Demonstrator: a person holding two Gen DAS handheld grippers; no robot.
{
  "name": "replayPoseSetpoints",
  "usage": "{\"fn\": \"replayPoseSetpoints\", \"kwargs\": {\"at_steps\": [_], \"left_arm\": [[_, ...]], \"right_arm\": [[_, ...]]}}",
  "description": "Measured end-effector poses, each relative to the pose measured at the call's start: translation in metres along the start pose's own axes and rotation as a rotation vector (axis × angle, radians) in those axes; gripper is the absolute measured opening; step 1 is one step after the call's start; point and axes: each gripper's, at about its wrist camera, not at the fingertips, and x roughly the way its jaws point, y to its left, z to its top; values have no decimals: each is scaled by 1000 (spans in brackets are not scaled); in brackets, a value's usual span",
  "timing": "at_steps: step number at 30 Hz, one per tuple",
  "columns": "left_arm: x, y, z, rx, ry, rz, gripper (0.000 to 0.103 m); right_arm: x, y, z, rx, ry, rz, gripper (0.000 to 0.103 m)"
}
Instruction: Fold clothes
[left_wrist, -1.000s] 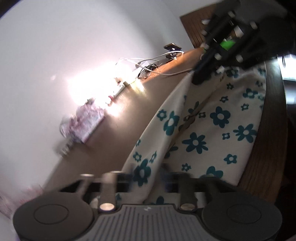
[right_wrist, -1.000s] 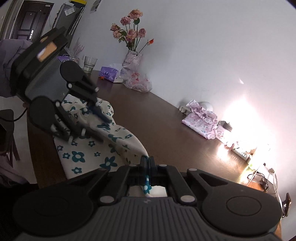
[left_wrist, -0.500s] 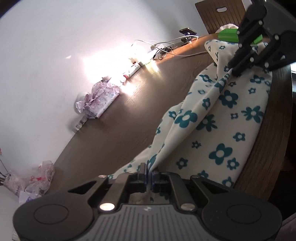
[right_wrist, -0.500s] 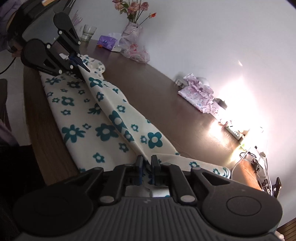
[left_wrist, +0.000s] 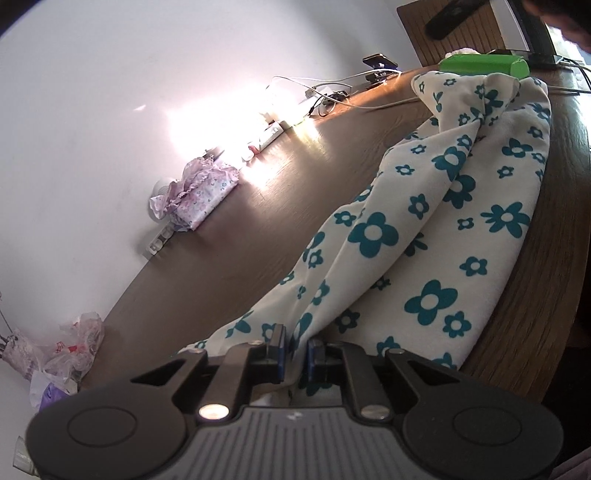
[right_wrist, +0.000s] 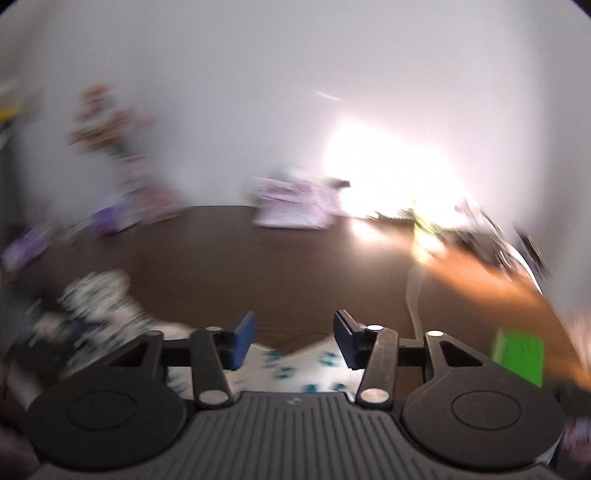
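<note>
A cream garment with teal flowers (left_wrist: 443, 229) lies lengthwise along the near edge of the dark wooden table (left_wrist: 236, 258). My left gripper (left_wrist: 294, 354) is shut on a fold at one end of the garment, low over the table. My right gripper (right_wrist: 293, 332) is open and empty, with the other end of the garment (right_wrist: 295, 369) lying under it. The right wrist view is blurred by motion.
A folded pink floral garment (left_wrist: 199, 192) lies by the wall. Cables and a power strip (left_wrist: 314, 96) sit at the far end. A green box (left_wrist: 484, 66) lies beyond the garment, also in the right wrist view (right_wrist: 519, 354). Plastic bags (left_wrist: 74, 350) sit at the left.
My right gripper has opened and let go of the garment's end, then swung to face the wall. The garment now lies stretched along the table. My left gripper still holds its end.
</note>
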Motion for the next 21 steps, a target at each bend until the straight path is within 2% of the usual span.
{"fn": "replayPoseSetpoints", "kwargs": {"at_steps": [1,2,3,4,9,13,15,16,17,18,21], "left_arm": [[0,0,0,-5,0,2,10],[0,-1,0,-9,0,4,10],[0,-1,0,-12,0,6,10],[0,-1,0,-15,2,5,10],[2,2,5,-42,29,-4,10],[4,2,8,-53,35,-3,9],[2,5,8,-56,38,-23,11],[-3,9,6,-58,36,-41,19],[-9,15,4,-60,29,-65,25],[-17,21,1,-61,17,-88,37],[-39,51,-12,-66,-13,-122,47]], "right_arm": [[12,-6,-1,63,48,-23,46],[24,-12,-3,122,95,-42,41],[34,-14,-8,157,133,-33,18],[42,-15,-13,188,164,-30,3],[18,-9,-25,210,78,-193,3],[16,-6,-43,210,140,-229,4],[16,-3,-41,194,127,-221,8],[14,-1,-37,177,107,-207,11],[13,1,-32,159,87,-194,19],[11,3,-28,142,67,-180,27],[7,9,-14,90,8,-140,28]]}}
